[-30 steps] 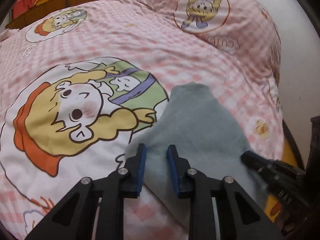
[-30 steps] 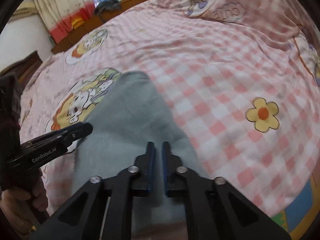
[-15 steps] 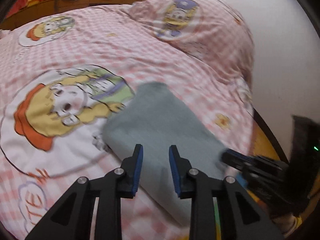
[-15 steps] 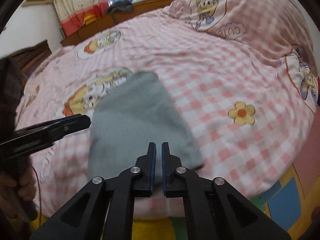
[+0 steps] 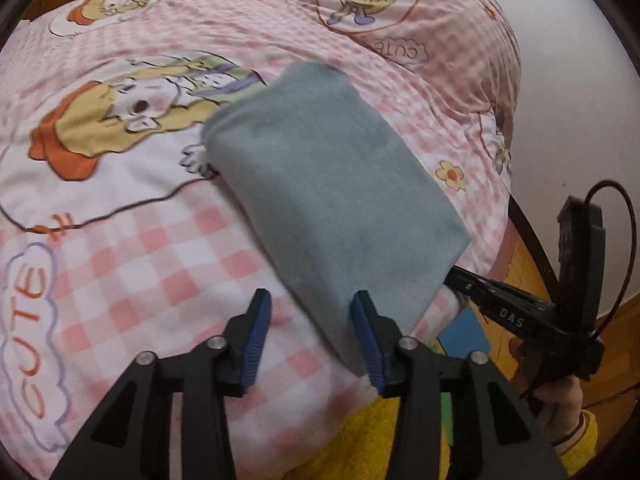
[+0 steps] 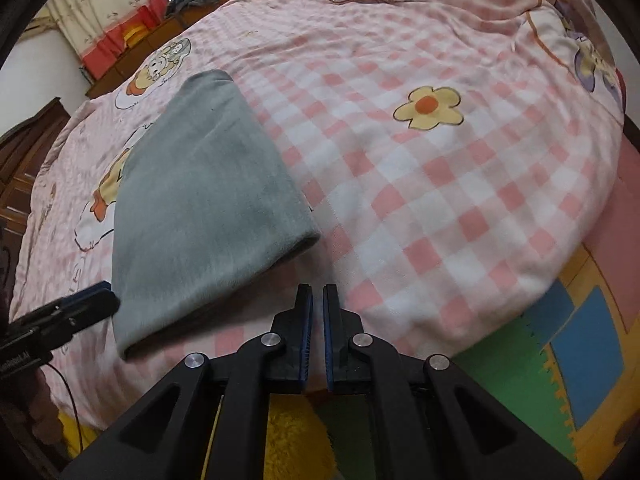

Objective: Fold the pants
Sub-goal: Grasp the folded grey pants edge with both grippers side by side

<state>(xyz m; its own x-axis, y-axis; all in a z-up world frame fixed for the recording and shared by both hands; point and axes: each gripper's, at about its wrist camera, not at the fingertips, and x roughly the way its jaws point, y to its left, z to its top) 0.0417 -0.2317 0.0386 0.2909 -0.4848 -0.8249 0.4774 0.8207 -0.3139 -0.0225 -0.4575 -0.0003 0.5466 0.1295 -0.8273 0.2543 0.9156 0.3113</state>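
Note:
The grey pants [image 5: 328, 184] lie folded into a flat rectangle on the pink checked bedspread [image 5: 152, 248], near the bed's front edge; they also show in the right wrist view [image 6: 200, 200]. My left gripper [image 5: 310, 334] is open and empty, held just in front of the pants' near edge. My right gripper [image 6: 316, 334] is shut on nothing, held off the pants' near right corner. Each gripper shows in the other's view, the right [image 5: 512, 312] and the left [image 6: 52, 320].
Cartoon prints and a yellow flower [image 6: 428, 106] mark the bedspread. A pillow [image 5: 384, 4] lies at the far end. A coloured foam floor mat [image 6: 580, 344] lies by the bed's edge. A wooden headboard and curtains [image 6: 108, 20] stand far back.
Both grippers have pulled back towards the bed's front edge, off the pants. The left gripper has opened wider. The pants lie where they were.

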